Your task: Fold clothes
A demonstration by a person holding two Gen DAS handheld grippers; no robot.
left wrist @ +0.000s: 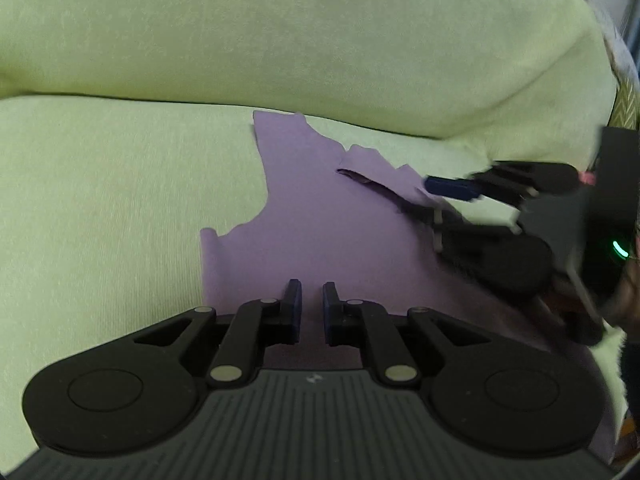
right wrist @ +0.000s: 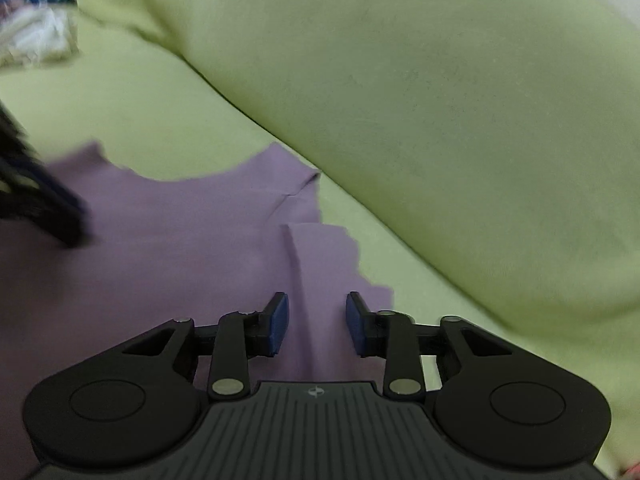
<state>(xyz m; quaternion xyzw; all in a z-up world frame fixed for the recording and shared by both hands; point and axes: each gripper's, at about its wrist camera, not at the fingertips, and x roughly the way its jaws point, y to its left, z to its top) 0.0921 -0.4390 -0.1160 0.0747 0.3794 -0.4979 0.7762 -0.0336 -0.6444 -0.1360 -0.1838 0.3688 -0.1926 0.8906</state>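
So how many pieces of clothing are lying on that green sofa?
1: a purple garment spread on the green sofa's seat, in front of the back cushion. More may lie outside both views; blurred items at the right wrist view's top left can't be identified.

Parted right tongs (right wrist: pixel 316 322) over purple garment (right wrist: pixel 180 232)
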